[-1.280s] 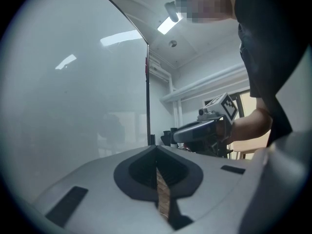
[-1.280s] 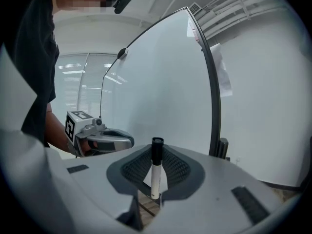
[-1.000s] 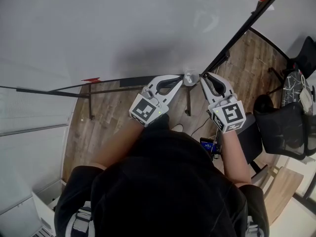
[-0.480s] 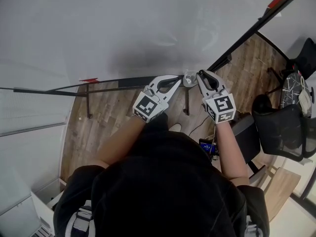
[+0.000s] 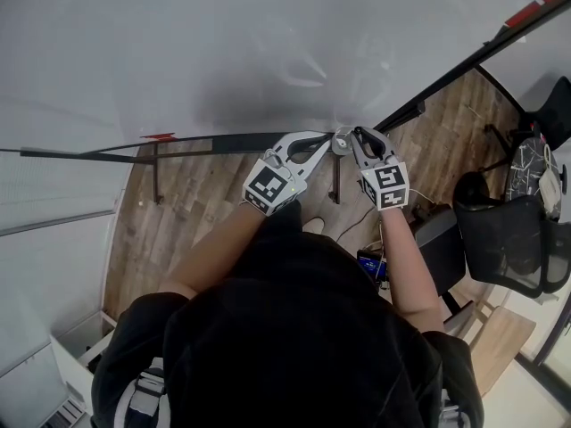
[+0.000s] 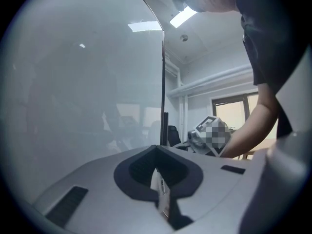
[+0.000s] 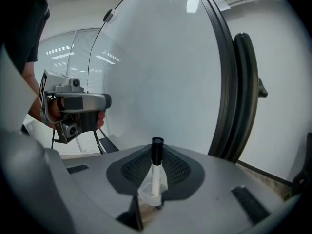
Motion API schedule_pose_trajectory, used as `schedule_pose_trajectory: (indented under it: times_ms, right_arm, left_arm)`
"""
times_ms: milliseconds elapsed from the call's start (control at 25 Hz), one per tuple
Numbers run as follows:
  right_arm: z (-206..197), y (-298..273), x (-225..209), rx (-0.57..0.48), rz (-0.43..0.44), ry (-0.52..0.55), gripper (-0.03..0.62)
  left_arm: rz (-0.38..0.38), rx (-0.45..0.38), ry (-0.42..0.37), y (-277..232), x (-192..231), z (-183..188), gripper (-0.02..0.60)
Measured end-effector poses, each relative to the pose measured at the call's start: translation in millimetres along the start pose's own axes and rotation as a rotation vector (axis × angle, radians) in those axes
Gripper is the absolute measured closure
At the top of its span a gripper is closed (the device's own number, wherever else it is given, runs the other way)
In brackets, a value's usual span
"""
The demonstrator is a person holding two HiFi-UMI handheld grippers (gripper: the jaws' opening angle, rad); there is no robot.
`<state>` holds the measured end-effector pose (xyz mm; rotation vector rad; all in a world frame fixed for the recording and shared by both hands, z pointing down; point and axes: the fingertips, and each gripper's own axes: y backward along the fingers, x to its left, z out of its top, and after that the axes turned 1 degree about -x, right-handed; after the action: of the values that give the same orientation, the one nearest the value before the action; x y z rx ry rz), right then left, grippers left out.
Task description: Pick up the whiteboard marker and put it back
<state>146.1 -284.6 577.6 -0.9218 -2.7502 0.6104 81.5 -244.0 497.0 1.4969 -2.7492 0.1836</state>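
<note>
The whiteboard marker (image 7: 155, 172), white with a black end, stands upright between the pads of my right gripper (image 7: 153, 182), which is shut on it. Its lower end sits in a small clear cup (image 7: 149, 195). In the head view the cup (image 5: 342, 141) lies at the whiteboard's lower edge, between my left gripper (image 5: 323, 141) and my right gripper (image 5: 357, 135). My left gripper (image 6: 163, 199) is shut on a thin white printed piece (image 6: 160, 189), which looks like the cup's edge. Each gripper shows in the other's view: the left gripper (image 7: 73, 108), the right gripper (image 6: 209, 135).
The whiteboard (image 5: 223, 52) fills the space ahead, with a dark rail (image 5: 214, 143) along its bottom and a stand leg (image 5: 336, 181) below. Black office chairs (image 5: 504, 230) stand at the right on the wooden floor (image 5: 178, 212).
My right gripper has come down and to the left, closing in on the cup and the left gripper. The left gripper has sunk a little.
</note>
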Motion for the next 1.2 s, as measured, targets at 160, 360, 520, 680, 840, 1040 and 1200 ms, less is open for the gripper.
schedule_pose_trajectory:
  times_ms: [160, 360, 520, 680, 840, 1040, 1200]
  right_arm:
    - [-16, -9, 4, 0.038, 0.014, -0.010, 0.530]
    - [-31, -16, 7, 0.079, 0.021, -0.010, 0.528]
    - [-36, -20, 10, 0.091, 0.029, -0.014, 0.528]
    - [-35, -27, 10, 0.094, 0.038, -0.017, 0.528]
    - [-35, -31, 9, 0.084, 0.041, -0.014, 0.526]
    - [-36, -36, 11, 0.088, 0.041, -0.015, 0.526]
    - [-38, -41, 4, 0.093, 0.021, -0.006, 0.523]
  left_arm:
    - [-0.002, 0.003, 0.004, -1, -2, -4, 0.578]
    - [0.002, 0.007, 0.013, 1, -1, -6, 0.578]
    - [0.005, 0.020, 0.021, 3, -2, -11, 0.578]
    - [0.010, 0.011, 0.017, 3, -2, -8, 0.578]
    - [0.013, 0.016, 0.023, 6, -2, -9, 0.578]
    - [0.023, 0.022, 0.028, 14, 0, -10, 0.578]
    - [0.034, 0.023, 0.030, 16, 2, -8, 0.578]
